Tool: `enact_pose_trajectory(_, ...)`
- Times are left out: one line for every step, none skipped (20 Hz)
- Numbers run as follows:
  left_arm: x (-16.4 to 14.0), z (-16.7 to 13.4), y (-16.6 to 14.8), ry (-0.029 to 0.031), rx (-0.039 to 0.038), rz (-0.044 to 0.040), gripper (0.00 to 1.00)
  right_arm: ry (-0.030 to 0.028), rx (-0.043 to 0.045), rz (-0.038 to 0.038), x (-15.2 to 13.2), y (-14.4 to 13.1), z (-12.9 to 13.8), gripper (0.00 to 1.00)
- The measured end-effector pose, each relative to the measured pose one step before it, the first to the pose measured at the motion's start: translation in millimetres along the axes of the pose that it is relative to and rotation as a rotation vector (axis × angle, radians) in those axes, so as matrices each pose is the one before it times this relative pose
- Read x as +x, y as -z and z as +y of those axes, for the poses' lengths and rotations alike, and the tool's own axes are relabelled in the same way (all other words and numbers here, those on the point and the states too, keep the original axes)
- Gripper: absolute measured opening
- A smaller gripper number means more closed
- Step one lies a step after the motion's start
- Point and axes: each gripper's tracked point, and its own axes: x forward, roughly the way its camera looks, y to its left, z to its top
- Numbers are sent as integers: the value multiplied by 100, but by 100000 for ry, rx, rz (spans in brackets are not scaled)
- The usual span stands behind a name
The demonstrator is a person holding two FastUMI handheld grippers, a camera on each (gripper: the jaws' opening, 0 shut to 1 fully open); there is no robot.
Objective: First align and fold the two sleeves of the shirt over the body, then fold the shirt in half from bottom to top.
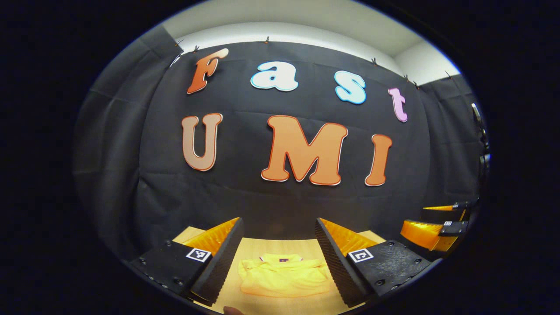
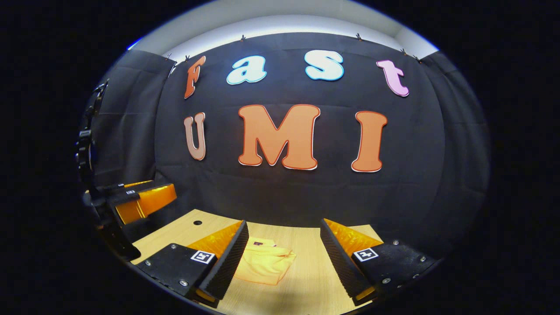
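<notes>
A yellow shirt (image 1: 283, 276) lies folded into a compact bundle on the wooden table (image 1: 280, 247), collar toward the wall. My left gripper (image 1: 279, 258) hangs above and in front of it, open, nothing between its fingers. In the right gripper view the same shirt (image 2: 265, 264) lies left of centre, partly behind the left finger. My right gripper (image 2: 283, 258) is also open and holds nothing. The right gripper (image 1: 437, 227) shows at the far right of the left gripper view, and the left gripper (image 2: 140, 199) at the far left of the right gripper view.
The black cloth wall stands close behind the table. A small round hole (image 2: 197, 222) sits in the tabletop near its back left. Bare wood (image 2: 306, 280) lies right of the shirt.
</notes>
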Motion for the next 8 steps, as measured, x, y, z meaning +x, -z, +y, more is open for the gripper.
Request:
enact_pose_trajectory(-837, 585, 198, -292, -572, 519, 98, 125, 251, 552, -944, 317, 316, 99)
enact_pose_trajectory(-713, 848, 375, -880, 1171, 54, 98, 59, 695, 333, -918, 497, 353, 99)
enact_pose_trajectory(-882, 955, 72, -2035, 2120, -290, 98, 547, 916, 566, -930, 396, 270, 99)
enact_pose_trajectory(-784, 861, 239, -1710, 2431, -834, 96, 587, 440, 115, -851, 421, 145, 99)
enact_pose_trajectory(-1016, 623, 310, -1291, 1448, 739, 98, 787, 0, -484, -734, 196, 198, 99)
enact_pose_trajectory(-683, 324, 834, -488, 469, 1614, 96, 377, 217, 151, -579, 337, 171, 99)
enact_pose_trajectory(-651, 306, 539, -182, -301, 1644, 98, -245, 618, 343, -692, 333, 389, 99)
enact_pose_trajectory(-581, 279, 224, 328, -474, 385, 98, -924, 556, 396, -306, 258, 467, 99)
